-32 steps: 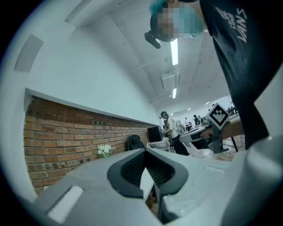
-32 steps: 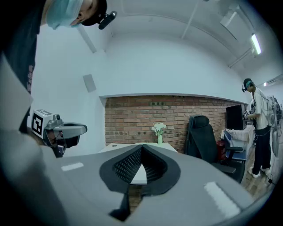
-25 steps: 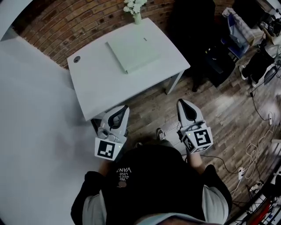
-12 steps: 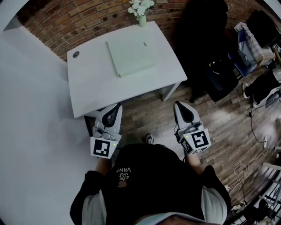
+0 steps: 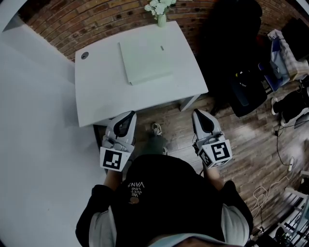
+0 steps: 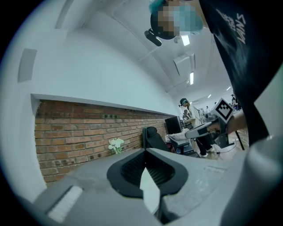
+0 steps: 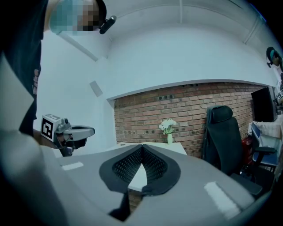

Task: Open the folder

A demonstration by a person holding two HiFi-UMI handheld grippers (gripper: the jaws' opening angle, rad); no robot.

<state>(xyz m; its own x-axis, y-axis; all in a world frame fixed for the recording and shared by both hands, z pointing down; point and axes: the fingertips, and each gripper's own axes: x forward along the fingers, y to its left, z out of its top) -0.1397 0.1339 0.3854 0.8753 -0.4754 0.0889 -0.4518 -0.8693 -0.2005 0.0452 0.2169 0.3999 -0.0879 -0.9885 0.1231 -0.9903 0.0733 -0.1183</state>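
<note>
One table [image 5: 96, 91], one folder [image 5: 145, 60], one vase [image 5: 161, 20].

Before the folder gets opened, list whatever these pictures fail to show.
- Folder: head view, its opening edge and the small mark on its cover are too small to tell.
- Flowers: head view, cut off by the top edge.
- Table: head view, all legs but one hidden under its own top.

An office: white desk [image 5: 96, 96], black swivel chair [image 7: 219, 132], monitor [image 7: 261, 103] and brick wall [image 7: 141, 117].
</note>
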